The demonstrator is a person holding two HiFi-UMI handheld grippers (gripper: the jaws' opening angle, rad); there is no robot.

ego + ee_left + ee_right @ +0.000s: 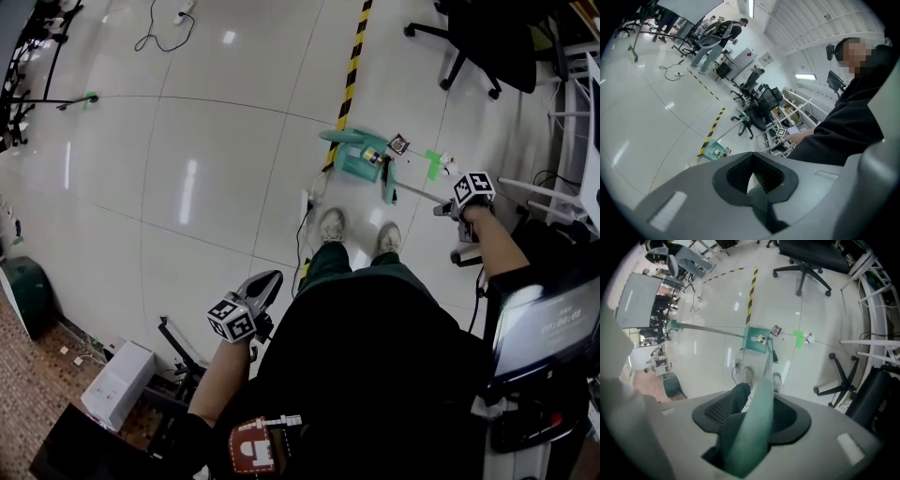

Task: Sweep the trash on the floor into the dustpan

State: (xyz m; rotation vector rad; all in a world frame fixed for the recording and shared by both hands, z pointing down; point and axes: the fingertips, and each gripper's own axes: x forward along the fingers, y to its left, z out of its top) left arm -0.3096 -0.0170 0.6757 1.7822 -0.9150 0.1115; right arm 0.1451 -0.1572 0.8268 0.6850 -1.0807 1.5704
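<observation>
A green dustpan (pixel 359 161) lies on the white floor just ahead of the person's shoes, with small yellow and blue scraps (pixel 372 157) inside it. Beside its right edge lies a small printed card (pixel 398 144). The broom (pixel 388 184) has its green head next to the pan, and its handle slants back into my right gripper (pixel 444 208), which is shut on it. In the right gripper view the green handle (pixel 757 394) runs between the jaws toward the dustpan (pixel 756 340). My left gripper (pixel 266 282) hangs by the person's left hip, shut and holding nothing. A white scrap (pixel 446 161) lies near the green tape mark (pixel 431 165).
Yellow-black tape (pixel 349 80) runs away from the pan. A black office chair (pixel 487 42) stands at the far right, a white rack (pixel 572 122) beside it. A power strip with cable (pixel 306 208) lies left of the shoes. A dark bin (pixel 26 292) and a white box (pixel 117 382) sit at the left.
</observation>
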